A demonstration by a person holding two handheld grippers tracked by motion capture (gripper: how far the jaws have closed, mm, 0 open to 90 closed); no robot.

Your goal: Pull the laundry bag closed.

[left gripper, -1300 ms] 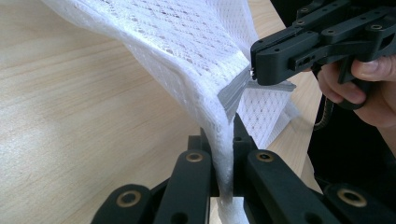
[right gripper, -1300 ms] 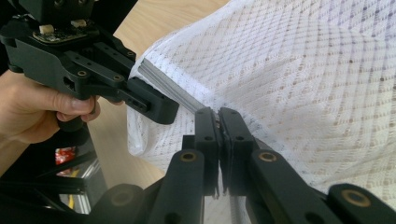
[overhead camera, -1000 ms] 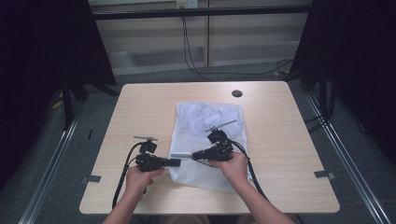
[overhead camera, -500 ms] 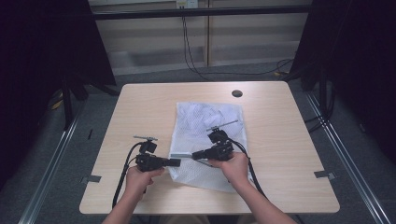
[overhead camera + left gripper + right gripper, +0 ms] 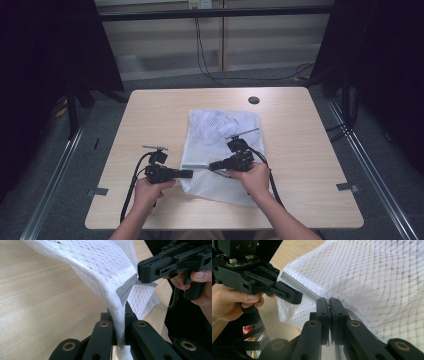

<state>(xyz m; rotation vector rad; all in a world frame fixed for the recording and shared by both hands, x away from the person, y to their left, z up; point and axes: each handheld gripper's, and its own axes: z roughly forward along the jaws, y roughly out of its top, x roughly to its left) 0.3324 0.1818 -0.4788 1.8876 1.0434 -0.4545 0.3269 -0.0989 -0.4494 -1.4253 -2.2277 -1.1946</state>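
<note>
White mesh bag [image 5: 220,145] on bench [image 5: 310,150]: L gripper [image 5: 120,322] clenched on edge, R gripper [image 5: 329,315] grasping zipper pull [image 5: 138,277]; zip travel left to do.

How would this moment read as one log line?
left gripper: shut on mesh bag | right gripper: shut on zipper | bag edge lifted off table

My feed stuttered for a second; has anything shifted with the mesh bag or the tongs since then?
Nothing visibly changed. The left tongs stay shut on the white mesh bag at its edge, the right tongs stay shut at the bag's grey zipper, and both hands and the bag lie where they were on the table.
</note>
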